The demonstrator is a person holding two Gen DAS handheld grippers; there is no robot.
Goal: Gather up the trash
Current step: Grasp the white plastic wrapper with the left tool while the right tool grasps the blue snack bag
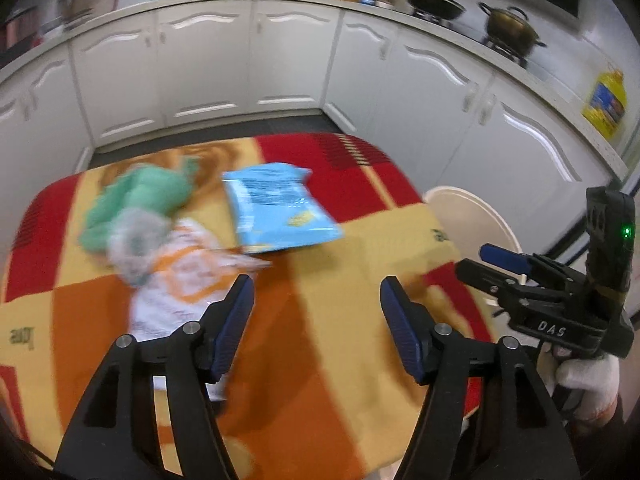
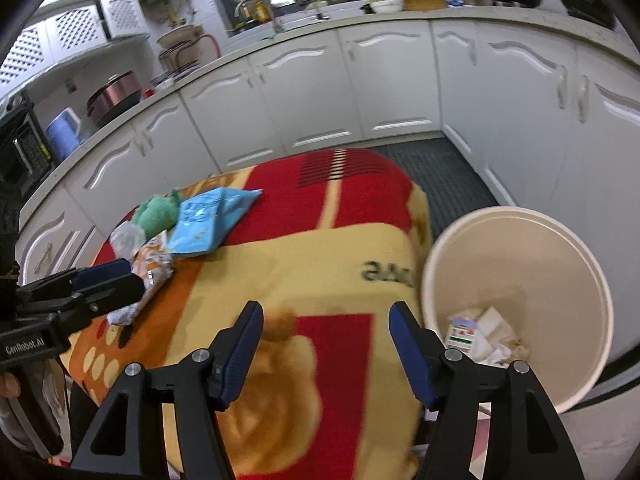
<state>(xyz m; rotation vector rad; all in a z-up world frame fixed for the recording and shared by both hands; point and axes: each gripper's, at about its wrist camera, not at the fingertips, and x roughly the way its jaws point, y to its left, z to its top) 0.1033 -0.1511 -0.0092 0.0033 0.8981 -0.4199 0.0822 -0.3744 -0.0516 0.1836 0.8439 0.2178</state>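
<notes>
On a table under a red, orange and yellow blanket [image 1: 340,288] [image 2: 312,264] lies a cluster of trash: a light blue snack bag [image 1: 276,208] [image 2: 208,220], a green crumpled piece [image 1: 144,196] [image 2: 158,210], a grey crumpled wad [image 1: 138,240] [image 2: 126,238] and a white and orange wrapper [image 1: 180,280] [image 2: 154,266]. My left gripper [image 1: 316,292] hangs open over the blanket, just right of the wrapper, nothing between its pads. My right gripper [image 2: 326,322] is open and empty above the blanket's near right part. A cream bin [image 2: 516,308] [image 1: 472,216] beside the table holds paper scraps.
White kitchen cabinets [image 1: 280,64] [image 2: 360,80] wrap around behind the table, with pots and a yellow oil bottle [image 1: 606,100] on the counter. A dark floor mat [image 2: 436,172] lies between table and cabinets. Each gripper shows in the other's view at the frame edge.
</notes>
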